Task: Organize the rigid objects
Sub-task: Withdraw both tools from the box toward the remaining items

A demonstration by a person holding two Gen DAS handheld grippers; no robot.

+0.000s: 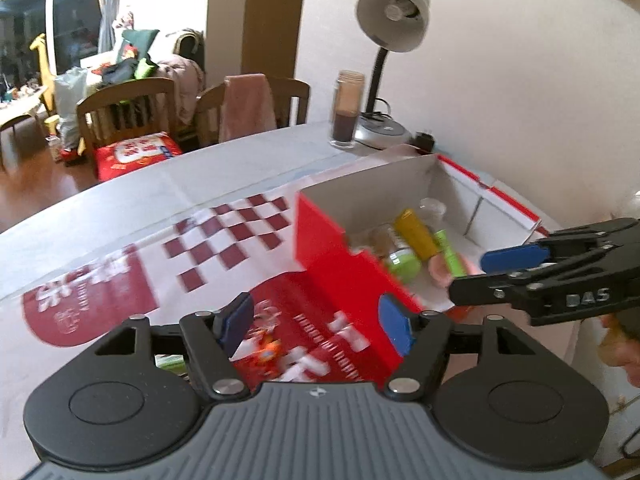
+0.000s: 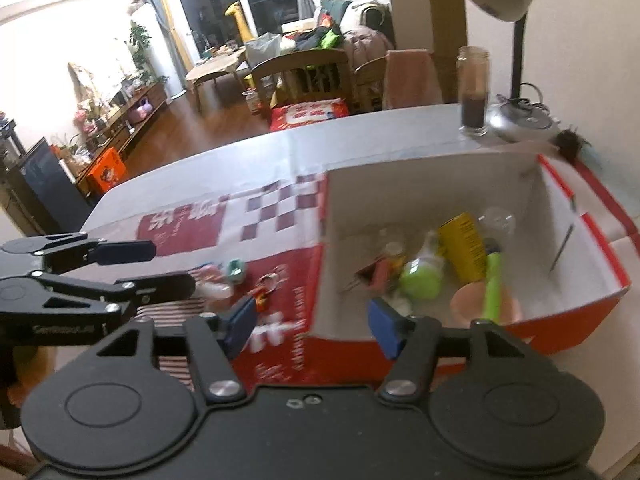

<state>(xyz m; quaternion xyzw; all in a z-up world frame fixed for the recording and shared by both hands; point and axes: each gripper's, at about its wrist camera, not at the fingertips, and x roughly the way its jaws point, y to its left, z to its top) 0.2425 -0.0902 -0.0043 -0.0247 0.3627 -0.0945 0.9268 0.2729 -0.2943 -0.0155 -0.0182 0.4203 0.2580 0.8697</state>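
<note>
A red cardboard box [image 1: 332,248] [image 2: 580,320] with a white inside stands open on the table. In it lie a yellow can [image 1: 414,234] [image 2: 464,248], a green-capped bottle [image 1: 402,264] [image 2: 420,278], a green tube [image 1: 450,254] [image 2: 494,284] and a pink bowl [image 2: 468,304]. My left gripper [image 1: 316,322] [image 2: 160,266] is open and empty, hovering left of the box. My right gripper [image 2: 312,320] [image 1: 480,280] is open and empty over the box's near wall. Small loose items, a teal piece [image 2: 236,270] and an orange key ring [image 2: 266,286], lie on the cloth left of the box.
A red-and-white printed cloth [image 1: 224,236] covers the table. A desk lamp [image 1: 394,20] and a tall glass jar [image 1: 347,110] stand at the far edge by the wall. Two wooden chairs [image 1: 124,112] sit behind the table. A striped thing [image 2: 172,312] lies under the left gripper.
</note>
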